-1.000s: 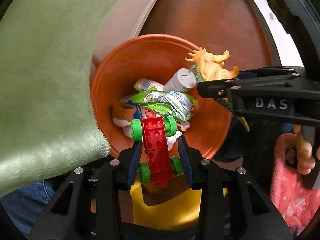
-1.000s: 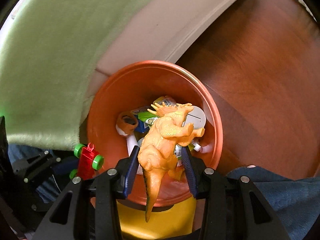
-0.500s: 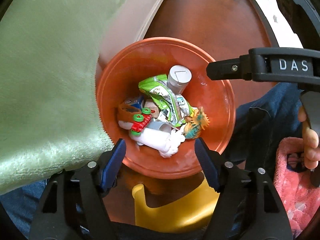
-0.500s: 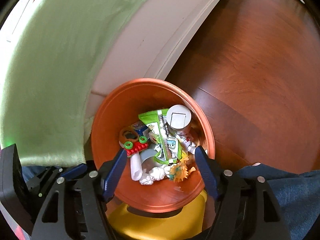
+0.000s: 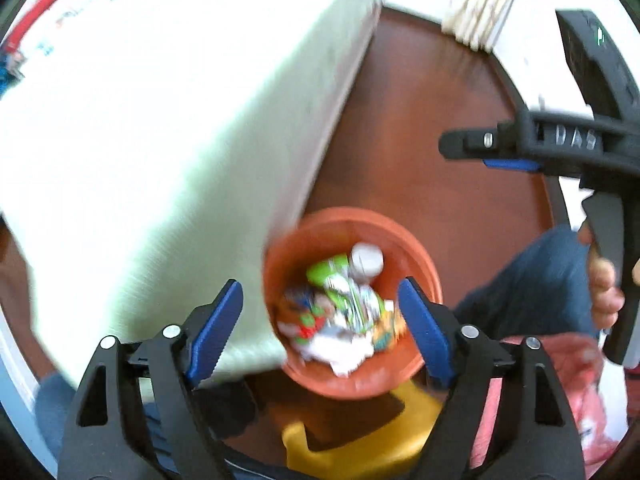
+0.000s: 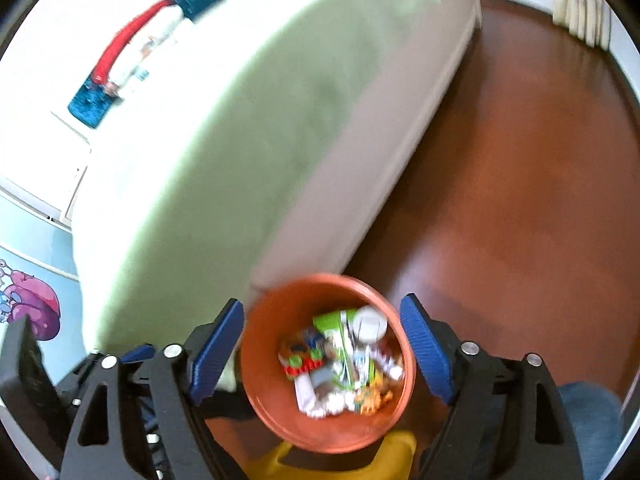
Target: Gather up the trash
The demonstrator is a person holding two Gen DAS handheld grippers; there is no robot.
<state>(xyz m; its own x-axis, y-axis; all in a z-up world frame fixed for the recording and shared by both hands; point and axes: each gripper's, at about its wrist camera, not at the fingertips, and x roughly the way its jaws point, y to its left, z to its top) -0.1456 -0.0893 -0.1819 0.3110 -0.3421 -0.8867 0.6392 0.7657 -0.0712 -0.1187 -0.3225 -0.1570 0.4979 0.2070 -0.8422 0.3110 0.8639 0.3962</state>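
An orange bin [image 5: 416, 264] stands on the wood floor beside the bed; it also shows in the right wrist view [image 6: 264, 376]. Inside lie a green wrapper [image 5: 332, 276], a white cup [image 5: 366, 258], white paper [image 5: 340, 350], the red toy car [image 6: 302, 366] and the orange dinosaur [image 6: 374, 398]. My left gripper [image 5: 320, 330] is open and empty, high above the bin. My right gripper [image 6: 322, 346] is open and empty above it too, and shows from the side in the left wrist view [image 5: 508, 152].
A bed with a green blanket [image 6: 248, 128] fills the left. Brown wood floor [image 6: 520, 200] lies to the right. A yellow object [image 5: 360, 440] sits below the bin. A pink cloth [image 5: 576, 376] and the person's jeans [image 5: 528, 292] are at the right.
Both grippers let go of the toy car and the dinosaur, which dropped into the bin. Both grippers have since risen well above it, and the view is blurred.
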